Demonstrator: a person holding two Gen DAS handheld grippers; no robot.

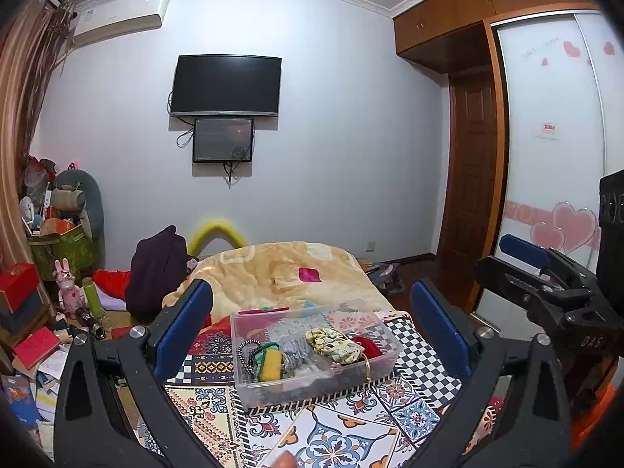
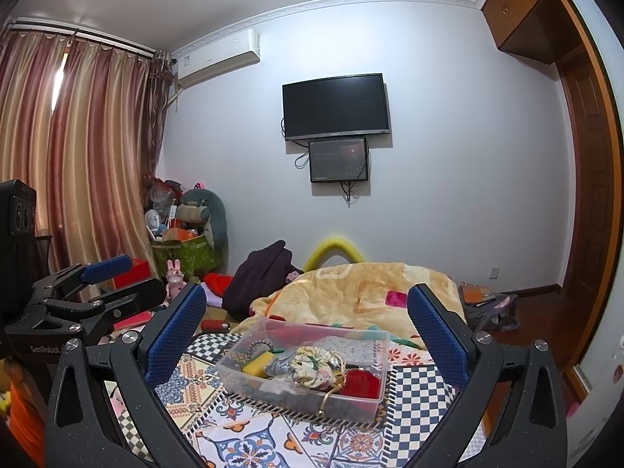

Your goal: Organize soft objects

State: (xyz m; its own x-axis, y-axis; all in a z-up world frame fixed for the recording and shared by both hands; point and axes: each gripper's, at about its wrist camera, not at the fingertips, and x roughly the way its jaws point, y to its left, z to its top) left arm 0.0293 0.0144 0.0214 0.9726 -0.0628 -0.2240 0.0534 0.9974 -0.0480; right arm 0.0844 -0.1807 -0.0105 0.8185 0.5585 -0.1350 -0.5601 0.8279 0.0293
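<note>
Box (image 1: 312, 355) of clear plastic sits between and just ahead of my left gripper (image 1: 312, 327), whose jaws stand wide apart with nothing in them. My right gripper (image 2: 308, 331) is spread just as wide and empty, framing the same box from the other side. Inside it lie a yellow sponge (image 1: 270, 366), a pale scrunchie (image 1: 331, 345), a red pouch (image 1: 366, 347), a grey knit piece (image 1: 294, 353) and a gold ring (image 2: 331, 394) leaning over its near wall. The box rests on a patterned cloth (image 1: 343, 436). Beyond my jaws lies a rumpled yellow blanket (image 1: 280, 269), with a dark garment (image 1: 156, 273) to its left. Nothing stands between my fingers and the box. My right gripper pokes in past my left gripper's right finger.
</note>
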